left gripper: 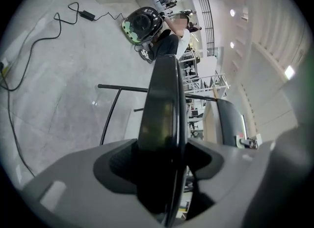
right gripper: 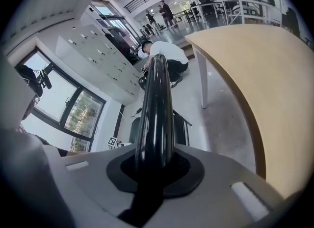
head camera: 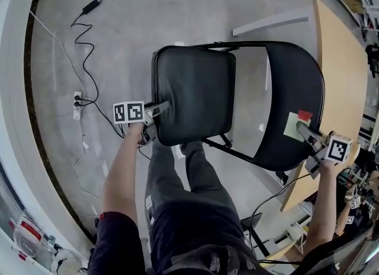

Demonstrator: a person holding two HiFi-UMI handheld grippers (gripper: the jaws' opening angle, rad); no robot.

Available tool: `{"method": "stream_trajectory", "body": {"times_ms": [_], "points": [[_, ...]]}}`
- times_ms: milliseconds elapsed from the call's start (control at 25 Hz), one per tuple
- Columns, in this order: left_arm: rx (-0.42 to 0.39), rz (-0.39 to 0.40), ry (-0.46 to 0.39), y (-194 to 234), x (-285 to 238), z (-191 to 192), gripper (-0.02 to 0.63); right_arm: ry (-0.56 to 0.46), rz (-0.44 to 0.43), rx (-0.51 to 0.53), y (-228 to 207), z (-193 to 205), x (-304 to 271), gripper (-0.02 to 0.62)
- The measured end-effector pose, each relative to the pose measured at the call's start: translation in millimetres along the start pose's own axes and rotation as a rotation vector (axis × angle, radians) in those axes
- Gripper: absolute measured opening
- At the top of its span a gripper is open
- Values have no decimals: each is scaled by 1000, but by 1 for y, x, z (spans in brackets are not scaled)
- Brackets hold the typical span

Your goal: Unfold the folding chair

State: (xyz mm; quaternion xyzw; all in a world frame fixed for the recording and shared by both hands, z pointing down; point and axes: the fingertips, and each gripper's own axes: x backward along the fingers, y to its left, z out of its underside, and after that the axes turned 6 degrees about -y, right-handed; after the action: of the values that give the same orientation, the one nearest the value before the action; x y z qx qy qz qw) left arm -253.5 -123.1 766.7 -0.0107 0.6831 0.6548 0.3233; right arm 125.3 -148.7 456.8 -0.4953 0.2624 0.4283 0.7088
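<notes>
The table (head camera: 340, 78) ran off the head view's edge at three o'clock, and the folding chair's seat (head camera: 192, 93) hid the left gripper's (head camera: 160, 111) lower jaw.

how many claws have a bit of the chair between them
2: left claw straddles the seat edge, seemingly loose; right claw clamps the backrest top rim.

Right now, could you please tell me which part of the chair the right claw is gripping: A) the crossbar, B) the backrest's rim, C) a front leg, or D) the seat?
B: the right claw is closed on the backrest rim, beside the green note.
</notes>
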Motion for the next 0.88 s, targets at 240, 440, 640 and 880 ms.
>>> {"method": "stream_trajectory", "body": {"times_ms": [240,440,640,880], "points": [[-3,-43,-12,10,-5,-3,308,-8,-34,-19,-8,1,6,54],[10,-60,-31,60,3,-12,327,1,-55,-30,5,8,-33,55],[10,-71,-42,80,4,-18,341,-1,-63,-47,8,12,-42,55],[-2,-90,-74,115,6,-23,345,-7,-67,-71,14,23,-66,57]]}}
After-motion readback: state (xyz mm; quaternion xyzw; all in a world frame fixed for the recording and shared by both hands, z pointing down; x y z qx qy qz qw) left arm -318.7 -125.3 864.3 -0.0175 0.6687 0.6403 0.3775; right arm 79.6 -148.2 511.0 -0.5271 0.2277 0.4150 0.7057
